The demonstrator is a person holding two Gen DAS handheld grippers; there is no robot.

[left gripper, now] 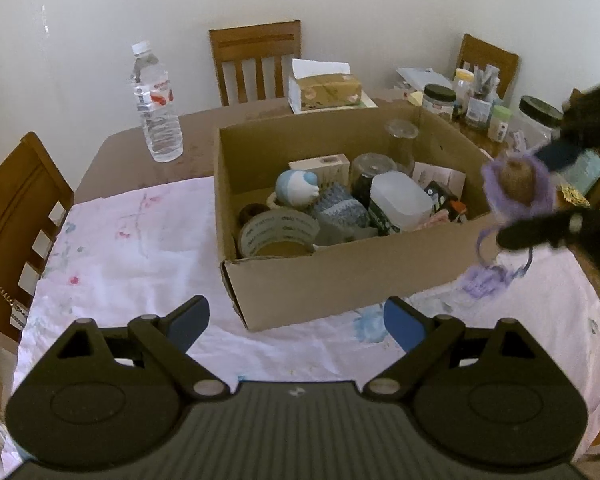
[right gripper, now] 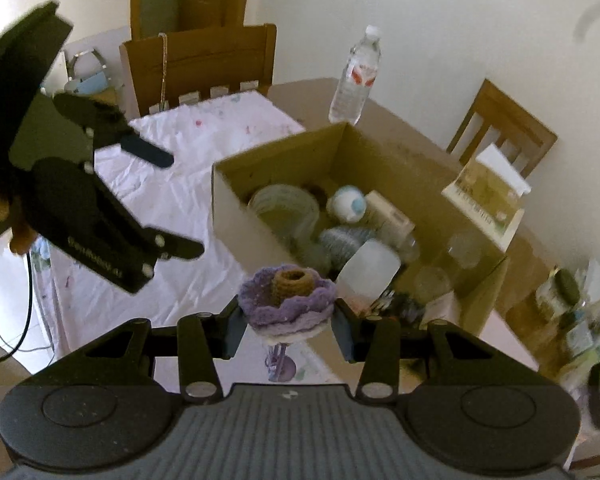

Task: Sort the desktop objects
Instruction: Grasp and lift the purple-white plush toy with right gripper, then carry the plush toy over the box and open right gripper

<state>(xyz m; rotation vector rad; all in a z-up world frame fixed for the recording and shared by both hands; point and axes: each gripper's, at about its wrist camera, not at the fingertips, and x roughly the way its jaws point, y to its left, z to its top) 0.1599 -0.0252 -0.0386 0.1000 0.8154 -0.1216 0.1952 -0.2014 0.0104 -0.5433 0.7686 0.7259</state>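
Right gripper [right gripper: 287, 326] fingers clamped on a purple crocheted flower [right gripper: 286, 300] with a brown centre, one pad on each side of the petals. It's held up in the air, just off the near right corner of the cardboard box [left gripper: 340, 276], above the counter [left gripper: 140, 248] and its floral cloth. A purple string and tag [left gripper: 480, 280] hang below it.

Left gripper [left gripper: 296, 320] fingers spread wide, nothing between them, hanging over the cloth near the box's near left side.

Box is open-topped and already holds a tape roll [left gripper: 278, 232], a blue-and-white round toy [left gripper: 298, 186], a white plastic container [left gripper: 400, 204], a blue knitted piece [left gripper: 340, 208], a small carton [left gripper: 324, 165] and glass jars.

Water bottle [left gripper: 156, 104] stands on the bare counter far left of the box. Tissue box [left gripper: 324, 90] sits behind it. Cluster of jars at far right, too blurred to detail.
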